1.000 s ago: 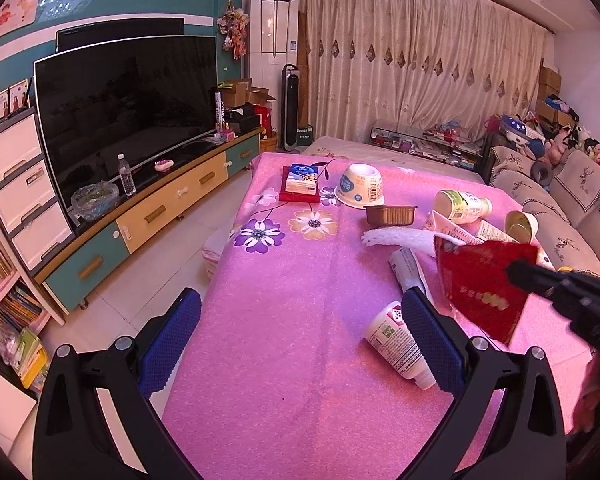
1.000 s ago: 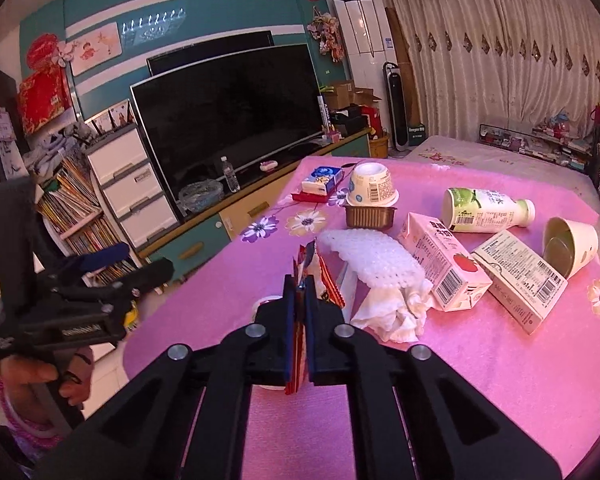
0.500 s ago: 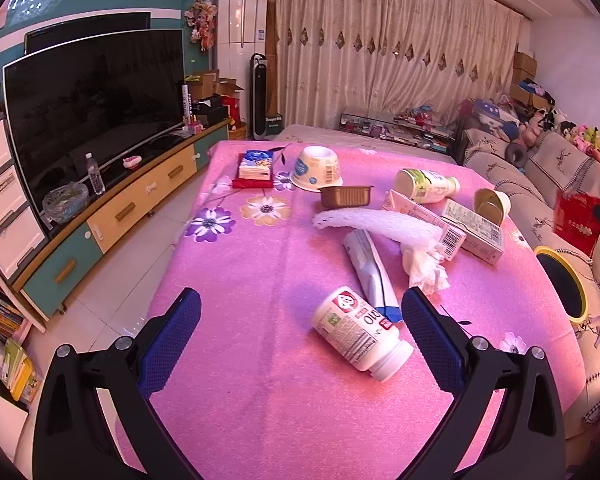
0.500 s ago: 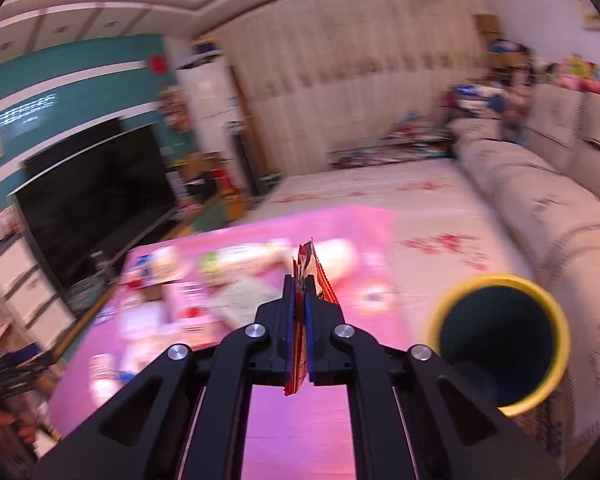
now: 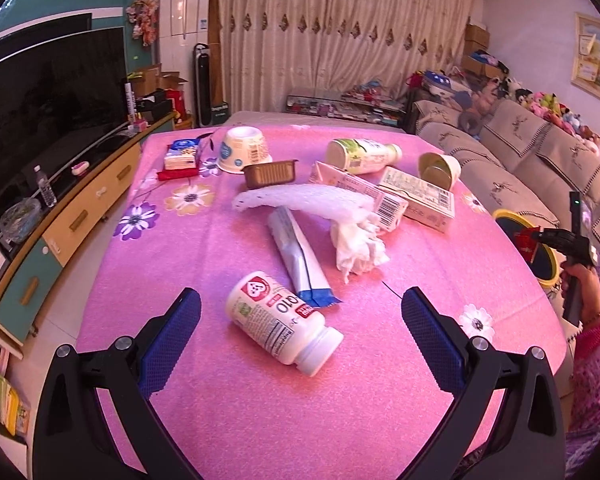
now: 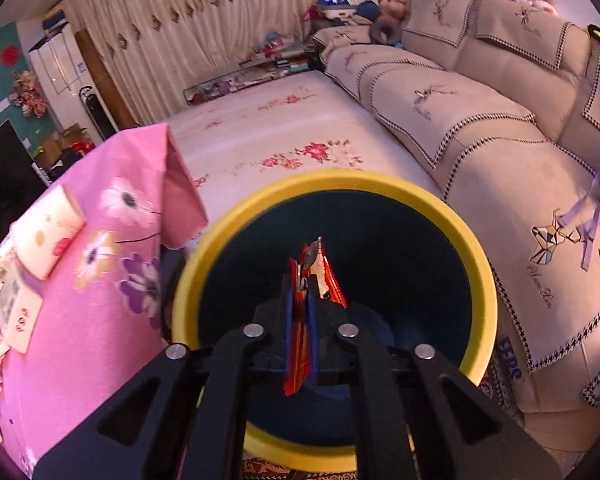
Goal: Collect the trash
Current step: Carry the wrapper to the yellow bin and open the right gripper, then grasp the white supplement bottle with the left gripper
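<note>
The right gripper [image 6: 300, 312], jaws just starting to part around the red wrapper [image 6: 314, 276], hung over the yellow-rimmed bin [image 6: 332, 184] at frame centre; release was next. The left gripper [image 5: 300, 316] stood wide apart, empty.

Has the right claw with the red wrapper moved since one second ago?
Yes. It swung off the pink table toward the sofa and now sits above the yellow-rimmed bin. The right claw has just been opening slightly, the red wrapper between its jaws.
</note>
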